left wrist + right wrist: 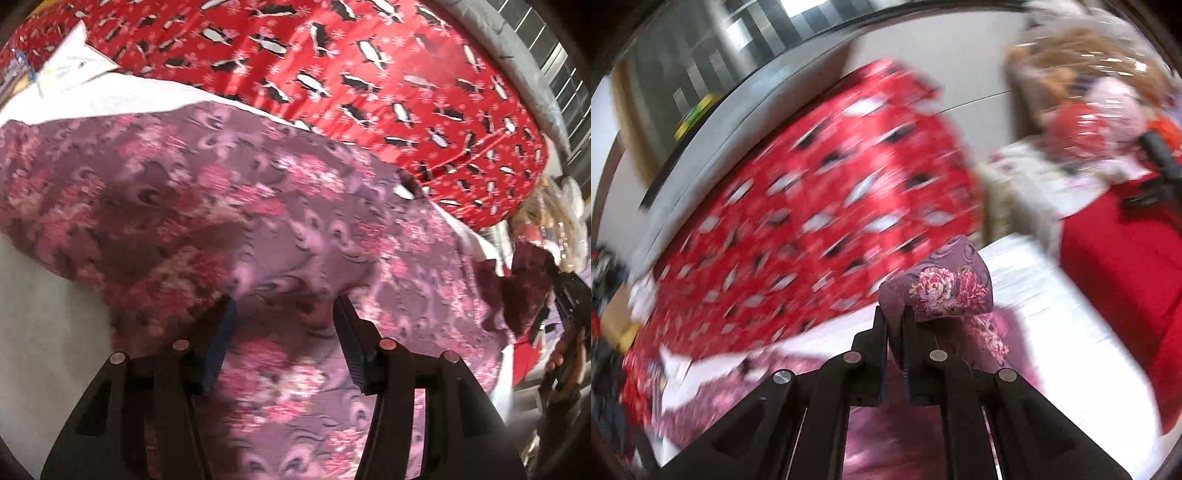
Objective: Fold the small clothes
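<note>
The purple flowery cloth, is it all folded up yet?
Not yet. The purple flowery cloth mostly lies spread on the white surface; the right gripper is shut on one edge.

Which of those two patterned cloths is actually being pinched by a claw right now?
The purple floral cloth. A corner of it is clamped in the right gripper. The red cloth with black-and-white shapes lies flat behind, touched by neither gripper; the left gripper is open.

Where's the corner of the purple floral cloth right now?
In the right wrist view, the corner sits centre frame, pinched in the right tongs, lifted before the red penguin fabric.
</note>
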`<move>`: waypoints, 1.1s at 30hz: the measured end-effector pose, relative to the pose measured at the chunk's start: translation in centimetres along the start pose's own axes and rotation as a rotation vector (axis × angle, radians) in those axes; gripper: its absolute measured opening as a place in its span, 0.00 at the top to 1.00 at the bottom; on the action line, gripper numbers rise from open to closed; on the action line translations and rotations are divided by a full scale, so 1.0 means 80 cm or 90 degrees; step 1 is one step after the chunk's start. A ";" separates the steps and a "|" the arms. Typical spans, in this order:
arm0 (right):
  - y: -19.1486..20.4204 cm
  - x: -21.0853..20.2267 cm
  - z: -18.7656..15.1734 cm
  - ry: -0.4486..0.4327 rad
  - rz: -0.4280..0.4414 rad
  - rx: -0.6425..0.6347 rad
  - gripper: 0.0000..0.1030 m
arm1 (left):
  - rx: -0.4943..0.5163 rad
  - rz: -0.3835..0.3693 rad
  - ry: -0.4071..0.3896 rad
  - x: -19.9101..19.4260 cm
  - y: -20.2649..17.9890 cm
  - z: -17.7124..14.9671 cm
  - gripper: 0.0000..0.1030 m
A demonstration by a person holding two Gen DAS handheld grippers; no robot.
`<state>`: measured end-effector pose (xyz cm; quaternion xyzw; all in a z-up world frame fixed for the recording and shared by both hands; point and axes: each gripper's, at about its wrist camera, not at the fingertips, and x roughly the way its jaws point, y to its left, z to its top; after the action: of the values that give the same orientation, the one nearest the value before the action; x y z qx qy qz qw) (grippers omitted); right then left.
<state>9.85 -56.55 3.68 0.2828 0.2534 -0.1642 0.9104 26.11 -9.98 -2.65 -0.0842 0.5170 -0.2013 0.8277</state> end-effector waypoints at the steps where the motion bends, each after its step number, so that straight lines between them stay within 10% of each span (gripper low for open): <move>1: 0.019 0.008 -0.010 0.012 0.011 -0.009 0.94 | 0.000 0.000 0.005 0.000 0.004 0.001 0.48; 13: 0.252 0.066 -0.167 0.166 0.154 -0.170 0.87 | -0.043 -0.064 0.010 -0.032 0.043 0.017 0.48; 18: 0.301 0.094 -0.261 0.313 0.189 -0.223 0.82 | -0.056 -0.107 0.008 -0.036 0.048 0.024 0.48; 27: 0.274 0.038 -0.277 0.316 0.214 -0.235 0.64 | -0.001 -0.185 0.051 -0.020 -0.001 0.018 0.41; 33: 0.192 0.008 -0.241 0.263 0.163 -0.154 0.60 | 0.118 -0.073 0.050 0.004 -0.067 0.005 0.23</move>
<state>10.05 -33.06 -3.76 0.2294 0.4141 0.0445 0.8797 25.27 -14.98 -0.91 -0.0288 0.5226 -0.2986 0.7981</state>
